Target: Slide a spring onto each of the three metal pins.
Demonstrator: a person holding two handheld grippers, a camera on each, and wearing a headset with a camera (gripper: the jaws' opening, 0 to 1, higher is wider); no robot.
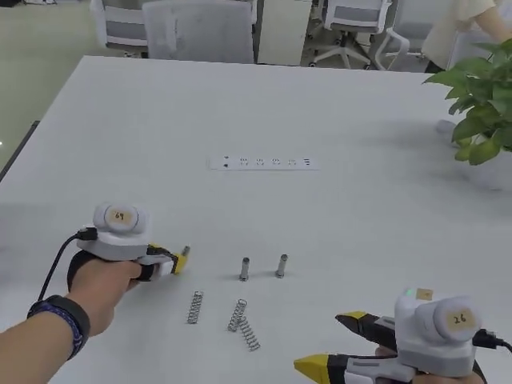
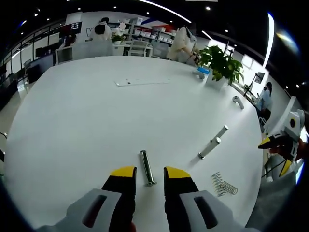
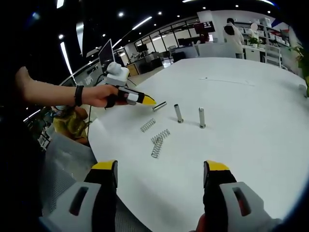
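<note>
My left gripper (image 1: pixel 178 262) (image 2: pixel 150 174) is at the left of the white table (image 1: pixel 240 104), shut on the base of a metal pin (image 1: pixel 186 252) (image 2: pixel 146 166) that sticks out tilted past its yellow tips. Two more pins (image 1: pixel 244 268) (image 1: pixel 282 265) stand upright to its right, apart from it. Three springs (image 1: pixel 194 307) (image 1: pixel 237 314) (image 1: pixel 250 334) lie loose in front of the pins. My right gripper (image 1: pixel 329 342) (image 3: pixel 159 169) hovers near the front right edge, open wide with nothing between its fingers. Its view takes in the left gripper (image 3: pixel 140 99) and the springs (image 3: pixel 159 140).
A white power strip (image 1: pixel 264 163) lies flat in the middle of the table. A potted plant (image 1: pixel 480 104) stands at the right edge. Office chairs (image 1: pixel 200 32) line the far side, and a person (image 1: pixel 464 24) is at the back right.
</note>
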